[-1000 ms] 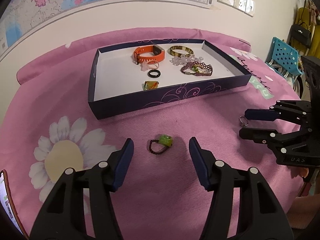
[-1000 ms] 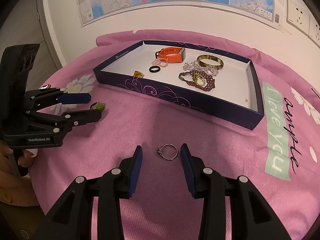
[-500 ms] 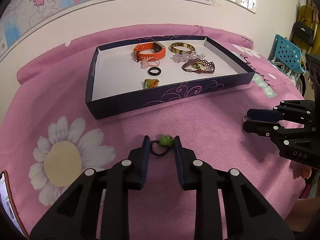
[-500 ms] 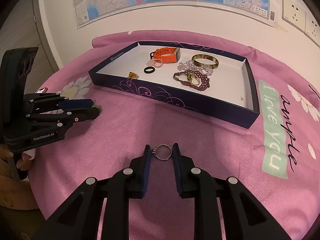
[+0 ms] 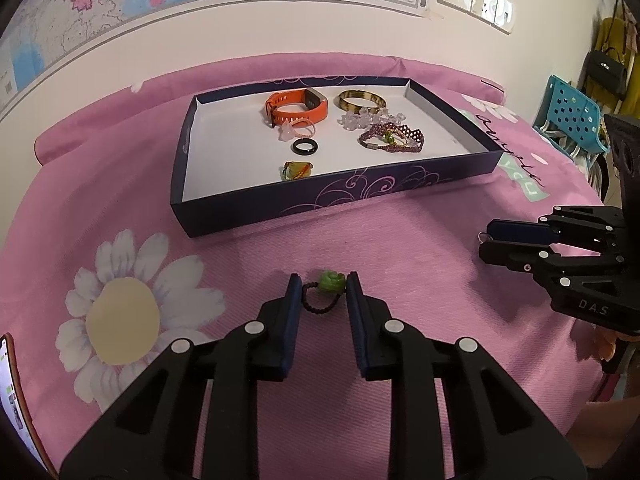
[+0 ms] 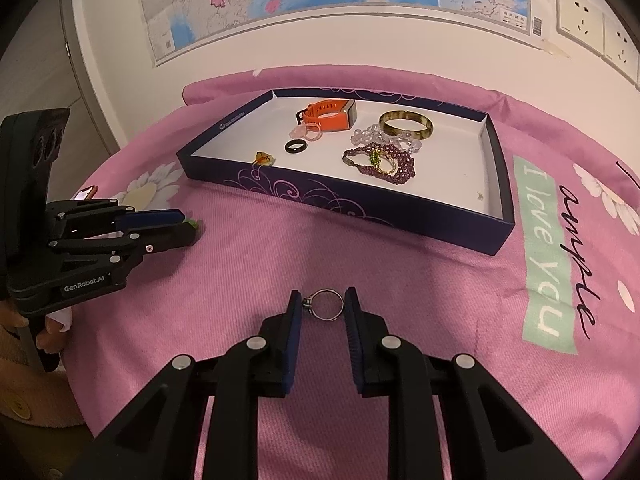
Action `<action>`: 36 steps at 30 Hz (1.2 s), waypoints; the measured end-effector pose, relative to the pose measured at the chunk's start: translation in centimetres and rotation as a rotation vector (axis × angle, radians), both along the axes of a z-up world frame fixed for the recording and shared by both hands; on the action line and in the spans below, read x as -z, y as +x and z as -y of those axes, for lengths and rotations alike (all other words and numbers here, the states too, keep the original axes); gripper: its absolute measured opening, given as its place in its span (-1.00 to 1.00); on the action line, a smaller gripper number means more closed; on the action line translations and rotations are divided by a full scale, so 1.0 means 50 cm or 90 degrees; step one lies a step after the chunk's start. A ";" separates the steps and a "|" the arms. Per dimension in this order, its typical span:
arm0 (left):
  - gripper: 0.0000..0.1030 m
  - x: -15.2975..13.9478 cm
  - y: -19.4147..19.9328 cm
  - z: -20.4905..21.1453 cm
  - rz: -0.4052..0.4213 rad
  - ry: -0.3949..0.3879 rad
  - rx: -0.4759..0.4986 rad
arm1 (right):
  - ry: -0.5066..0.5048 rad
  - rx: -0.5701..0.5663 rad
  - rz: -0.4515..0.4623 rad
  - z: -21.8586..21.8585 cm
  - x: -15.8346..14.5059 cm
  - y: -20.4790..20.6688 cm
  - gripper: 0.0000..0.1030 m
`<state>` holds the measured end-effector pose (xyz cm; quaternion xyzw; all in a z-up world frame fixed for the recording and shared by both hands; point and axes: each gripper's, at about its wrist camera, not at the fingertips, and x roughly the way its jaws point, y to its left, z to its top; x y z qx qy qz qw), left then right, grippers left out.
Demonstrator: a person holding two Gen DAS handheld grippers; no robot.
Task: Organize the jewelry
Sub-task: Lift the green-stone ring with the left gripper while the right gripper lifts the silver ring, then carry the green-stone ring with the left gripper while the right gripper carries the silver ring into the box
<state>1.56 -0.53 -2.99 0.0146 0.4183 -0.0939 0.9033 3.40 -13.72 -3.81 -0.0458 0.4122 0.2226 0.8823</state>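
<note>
Left gripper clamped on green-bead ring at lower centre, right gripper clamped on silver ring, both on pink cloth below tray.

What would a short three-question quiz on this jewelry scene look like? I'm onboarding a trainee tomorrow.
1. True or false: the left tool is closed on the green-bead ring.
2. What does the right tool grip? A) silver ring B) black ring C) amber bangle
3. Where does the orange band lie?

Key
1. True; its pads press on it on the pink cloth.
2. A.
3. Inside the box, near its far wall.
</note>
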 end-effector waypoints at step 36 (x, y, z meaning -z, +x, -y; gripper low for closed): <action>-0.55 -0.035 0.004 -0.007 0.029 -0.026 -0.005 | 0.020 -0.016 0.035 -0.010 -0.044 0.019 -0.62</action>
